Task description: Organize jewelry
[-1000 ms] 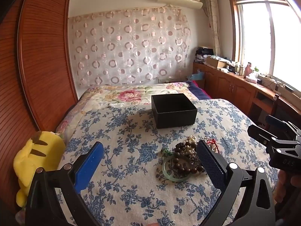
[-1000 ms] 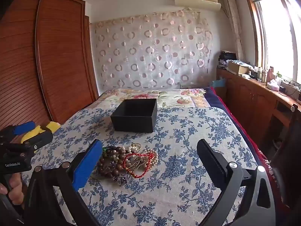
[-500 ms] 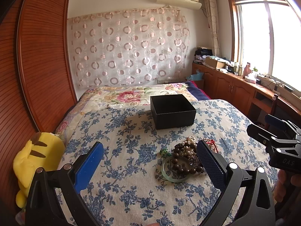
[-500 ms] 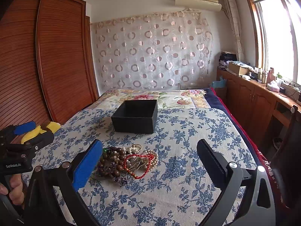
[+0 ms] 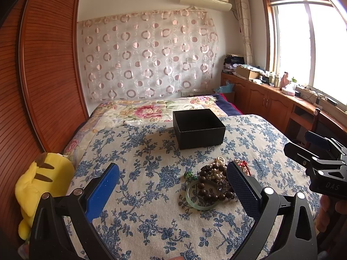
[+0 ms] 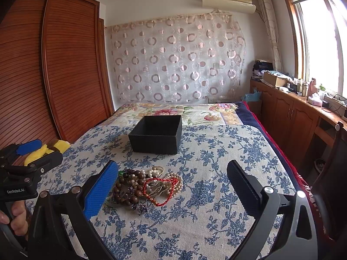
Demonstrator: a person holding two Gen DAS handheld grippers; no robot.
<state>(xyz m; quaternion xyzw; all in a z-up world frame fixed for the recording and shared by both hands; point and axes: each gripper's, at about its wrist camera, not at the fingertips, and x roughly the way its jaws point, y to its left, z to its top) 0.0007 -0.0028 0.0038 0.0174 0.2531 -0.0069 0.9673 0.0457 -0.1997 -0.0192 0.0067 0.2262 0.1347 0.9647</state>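
A heap of jewelry (image 5: 213, 181) lies on the blue-flowered bedcover: dark wooden beads, pearls, a pale green bangle (image 5: 195, 199) and a red cord bracelet (image 6: 161, 191). Behind it stands an open black box (image 5: 198, 129), also seen as the black box (image 6: 157, 134) in the right wrist view. My left gripper (image 5: 173, 189) is open above the cover, its right finger just beside the heap. My right gripper (image 6: 172, 187) is open too, its left finger at the heap's left edge. Nothing is held.
A yellow plush toy (image 5: 41, 177) sits at the bed's left edge by the wooden wardrobe (image 5: 39, 75). A floral quilt (image 5: 151, 110) lies beyond the box. Wooden cabinets (image 6: 292, 117) with clutter run under the window at right. A chair (image 6: 331, 158) stands beside the bed.
Both views have barely shifted; the grippers stay open and the jewelry and box have not moved.
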